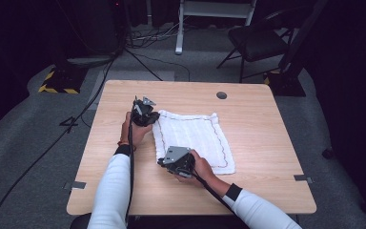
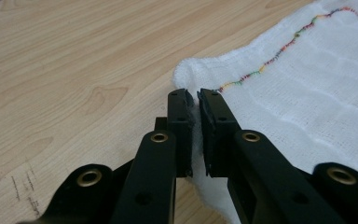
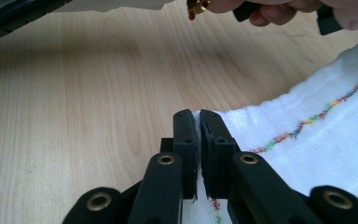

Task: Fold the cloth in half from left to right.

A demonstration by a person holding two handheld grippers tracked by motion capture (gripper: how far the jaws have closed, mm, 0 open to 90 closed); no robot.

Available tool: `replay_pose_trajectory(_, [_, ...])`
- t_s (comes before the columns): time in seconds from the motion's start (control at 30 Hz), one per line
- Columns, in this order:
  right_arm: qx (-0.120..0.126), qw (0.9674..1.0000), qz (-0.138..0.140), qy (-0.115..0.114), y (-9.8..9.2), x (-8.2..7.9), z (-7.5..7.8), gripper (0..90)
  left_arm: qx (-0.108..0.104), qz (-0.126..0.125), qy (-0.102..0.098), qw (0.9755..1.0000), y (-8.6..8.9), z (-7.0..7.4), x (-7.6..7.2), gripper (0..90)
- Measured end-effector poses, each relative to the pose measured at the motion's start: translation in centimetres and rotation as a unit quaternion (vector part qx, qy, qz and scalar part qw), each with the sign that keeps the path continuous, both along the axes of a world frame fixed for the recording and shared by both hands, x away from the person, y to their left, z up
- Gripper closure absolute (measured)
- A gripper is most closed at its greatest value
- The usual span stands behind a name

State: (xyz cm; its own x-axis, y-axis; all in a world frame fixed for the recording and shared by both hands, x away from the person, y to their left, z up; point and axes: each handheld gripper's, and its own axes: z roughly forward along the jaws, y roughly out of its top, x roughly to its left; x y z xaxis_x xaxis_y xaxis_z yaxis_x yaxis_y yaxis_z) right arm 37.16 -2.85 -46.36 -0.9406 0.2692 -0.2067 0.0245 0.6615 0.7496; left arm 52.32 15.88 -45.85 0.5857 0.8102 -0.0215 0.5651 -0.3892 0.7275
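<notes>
wooden table (image 1: 262, 138) carries a white cloth (image 1: 195, 138) at its centre; left gripper (image 1: 143, 113) clamps the cloth's corner at 10 o'clock, right gripper (image 1: 177, 162) pinches its edge at 7 o'clock

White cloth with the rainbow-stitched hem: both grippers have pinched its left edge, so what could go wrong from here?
1. The left gripper and right gripper each pinch only a thin bit of the white woven cloth with the multicoloured stitched hem, so a corner may slip out when lifted.
2. The rest of the cloth lies flat on the light wooden table, so uneven pulling could drag or bunch it.
</notes>
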Motion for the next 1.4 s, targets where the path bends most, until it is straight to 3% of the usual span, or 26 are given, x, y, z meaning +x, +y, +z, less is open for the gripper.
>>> replay_pose_trajectory(0.37, [0.022,0.9996,-0.012,-0.008,-2.0,0.1,1.8,85.6,-0.005,-0.007,-0.027,0.9996,-1.3,1.8,-0.3,83.6])
replay_pose_trajectory(0.83, [0.041,0.9984,-0.037,-0.007,-6.7,0.1,3.1,85.7,-0.005,-0.032,-0.045,0.9985,-5.6,3.0,0.3,83.9])
replay_pose_trajectory(1.4, [0.050,0.9960,-0.074,-0.003,-11.9,-0.3,3.1,85.7,0.000,-0.061,-0.050,0.9969,-10.4,2.5,0.7,83.9])
